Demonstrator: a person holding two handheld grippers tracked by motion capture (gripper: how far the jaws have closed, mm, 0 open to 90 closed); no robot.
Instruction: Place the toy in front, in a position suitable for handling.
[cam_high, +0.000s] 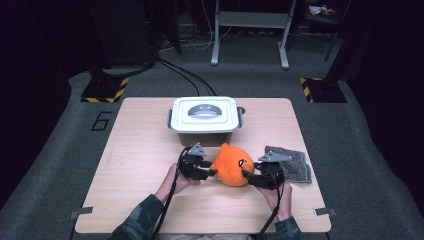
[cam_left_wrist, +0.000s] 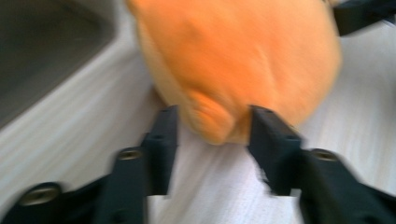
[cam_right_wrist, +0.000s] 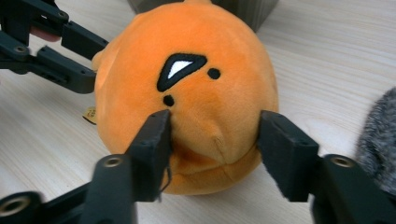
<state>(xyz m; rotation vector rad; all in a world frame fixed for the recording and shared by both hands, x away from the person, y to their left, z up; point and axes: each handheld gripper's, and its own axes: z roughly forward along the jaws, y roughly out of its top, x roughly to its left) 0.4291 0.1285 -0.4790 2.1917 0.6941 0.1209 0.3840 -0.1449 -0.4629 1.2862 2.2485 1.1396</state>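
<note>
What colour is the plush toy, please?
Orange, with black-and-white face stitching, on the plush toy; right gripper view shows it best.

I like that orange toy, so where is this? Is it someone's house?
Probably not a house. It looks like a lab or test room: one wooden table stands on grey carpet, with yellow-and-black hazard-striped stand bases behind it and black cables running across the floor.

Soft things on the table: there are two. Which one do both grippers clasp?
The orange plush, round, between both grippers; the grey cloth lies flat, untouched, to its right.
</note>
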